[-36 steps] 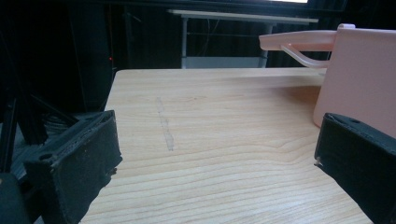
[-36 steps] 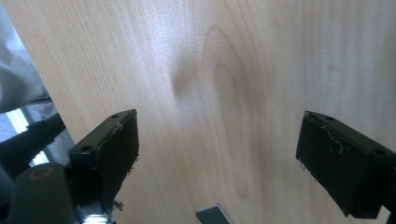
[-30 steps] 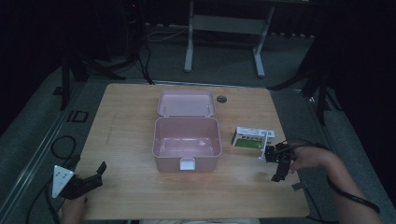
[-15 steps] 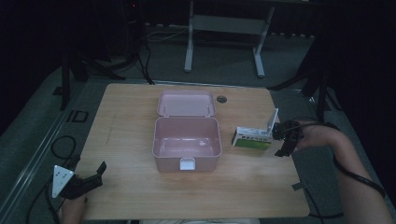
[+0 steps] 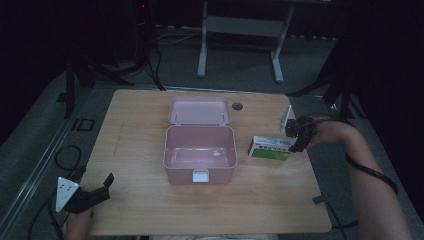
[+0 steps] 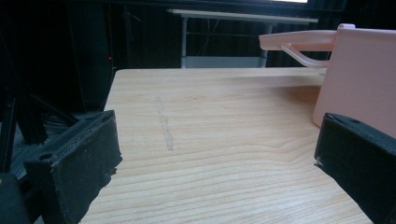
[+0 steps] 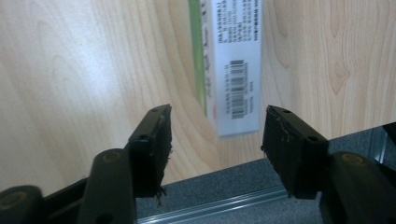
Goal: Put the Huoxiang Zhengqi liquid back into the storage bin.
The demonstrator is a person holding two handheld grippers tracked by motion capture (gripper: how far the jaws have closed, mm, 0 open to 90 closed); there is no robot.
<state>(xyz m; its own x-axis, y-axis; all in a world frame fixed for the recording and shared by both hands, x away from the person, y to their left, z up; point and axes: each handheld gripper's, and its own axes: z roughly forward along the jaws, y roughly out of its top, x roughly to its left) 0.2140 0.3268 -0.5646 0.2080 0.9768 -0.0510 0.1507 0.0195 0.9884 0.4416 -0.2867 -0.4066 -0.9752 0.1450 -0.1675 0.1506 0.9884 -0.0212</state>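
- The right gripper (image 7: 215, 140) is hovering above the near end of the small white-and-green cardboard box (image 7: 231, 65), jaws part-way apart; they have just been closing, and nothing is pressed between the pads.
- In the high view, the right gripper (image 5: 298, 136) is poised at the 3 o'clock end of the box (image 5: 270, 148), which is lying flat on the light wooden table (image 5: 140, 125), near its 3 o'clock edge.
- The open pink plastic case (image 5: 200, 155) is sitting just beside the box, on its 9 o'clock side, lid folded back toward 12 o'clock.
- The left gripper (image 5: 87, 196) is resting wide and empty at the table's 7 o'clock corner.
- Step in hand, as judged: approaching the box for pickup.
- Next move calls for lowering the jaws astride the box's narrow width, then closing squarely.
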